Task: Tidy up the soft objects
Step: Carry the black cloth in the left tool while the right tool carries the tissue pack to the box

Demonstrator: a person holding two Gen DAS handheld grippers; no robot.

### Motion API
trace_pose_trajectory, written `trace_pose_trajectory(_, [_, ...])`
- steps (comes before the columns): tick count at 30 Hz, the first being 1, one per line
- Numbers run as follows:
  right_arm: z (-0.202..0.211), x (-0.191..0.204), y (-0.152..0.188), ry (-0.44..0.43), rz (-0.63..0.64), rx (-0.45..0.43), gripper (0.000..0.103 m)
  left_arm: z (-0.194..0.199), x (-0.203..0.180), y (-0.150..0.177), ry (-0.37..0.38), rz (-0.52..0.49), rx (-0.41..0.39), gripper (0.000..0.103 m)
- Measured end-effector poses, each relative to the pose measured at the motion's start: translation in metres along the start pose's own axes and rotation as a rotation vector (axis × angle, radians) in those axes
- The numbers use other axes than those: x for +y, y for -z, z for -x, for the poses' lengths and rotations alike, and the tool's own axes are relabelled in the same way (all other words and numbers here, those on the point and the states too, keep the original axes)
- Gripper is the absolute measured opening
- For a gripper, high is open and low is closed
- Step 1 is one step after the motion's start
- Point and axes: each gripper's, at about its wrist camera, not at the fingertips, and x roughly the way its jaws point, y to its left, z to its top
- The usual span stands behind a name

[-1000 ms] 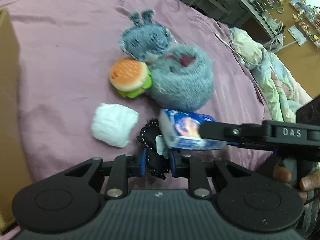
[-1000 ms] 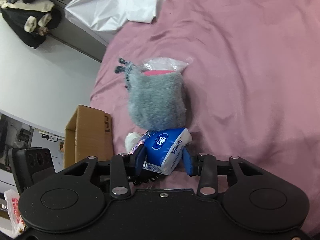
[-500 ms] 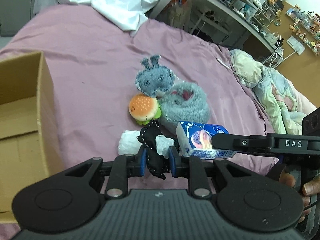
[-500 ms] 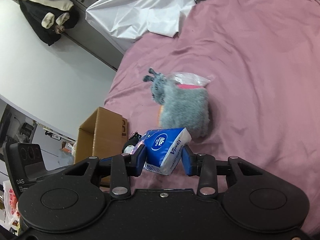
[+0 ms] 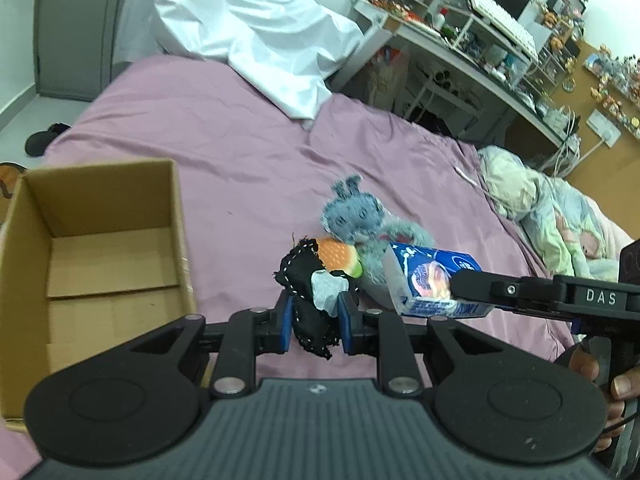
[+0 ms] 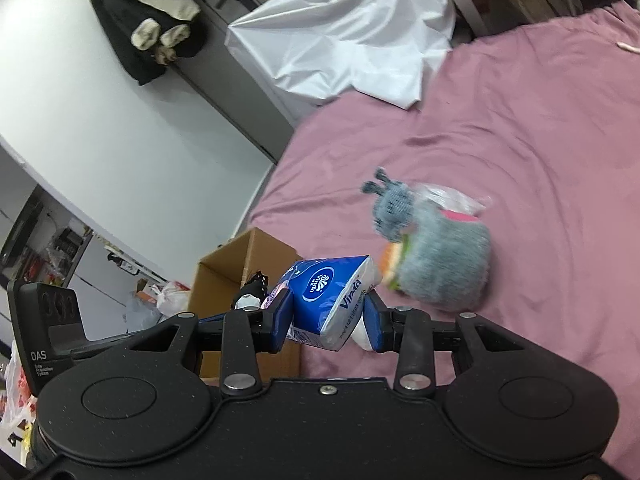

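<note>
My left gripper [image 5: 313, 322] is shut on a black stitched cloth toy [image 5: 306, 304] with a white patch, held above the purple bed [image 5: 224, 168]. My right gripper [image 6: 329, 314] is shut on a blue tissue pack [image 6: 326, 298]; the same pack [image 5: 428, 280] shows at the right of the left wrist view. On the bed lie a burger toy [image 5: 338, 258], a grey knitted rabbit [image 5: 352, 212] and a grey fluffy slipper [image 6: 444, 264]. An open cardboard box [image 5: 92, 264] stands at the left, beside the bed.
A white sheet [image 5: 248, 40] is piled at the head of the bed. A bundled patterned blanket [image 5: 552, 216] lies along the right edge. A cluttered desk [image 5: 460, 40] stands beyond. A hand [image 5: 596, 376] grips the right tool. Dark clothes [image 6: 152, 20] hang on a door.
Both grippers have risen with their loads, so the bed and toys look smaller and farther. The cardboard box has come fully into the left view. The white bundle on the bed is now hidden.
</note>
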Motion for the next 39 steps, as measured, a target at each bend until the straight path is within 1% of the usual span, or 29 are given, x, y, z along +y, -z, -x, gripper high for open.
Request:
trace_pose_trajectory(10, [-0.002,0.029,-0.006,-0.013,0.090,-0.044,0.037,0.030,0.017,-0.004,-0.056,0.030,-0.090,0.022])
trace_pose_trajectory(17, [-0.017,0.046,-0.009,-0.019,0.125,-0.056,0.037,0.043,0.035,-0.004,-0.093,0.055,-0.124,0.022])
trace_pose_trajectory(23, [-0.032,0.062,-0.013,-0.027,0.151,-0.057,0.037,0.045,0.054,-0.004,-0.114,0.092,-0.143,0.022])
trace_pose_trajectory(34, [-0.063,0.090,-0.014,-0.035,0.213,-0.015,0.037,0.041,0.095,-0.006,-0.151,0.175,-0.170,0.022])
trace_pose_trajectory(39, [-0.085,0.098,-0.014,-0.033,0.234,0.014,0.037,0.037,0.117,-0.007,-0.170,0.204,-0.171,0.022])
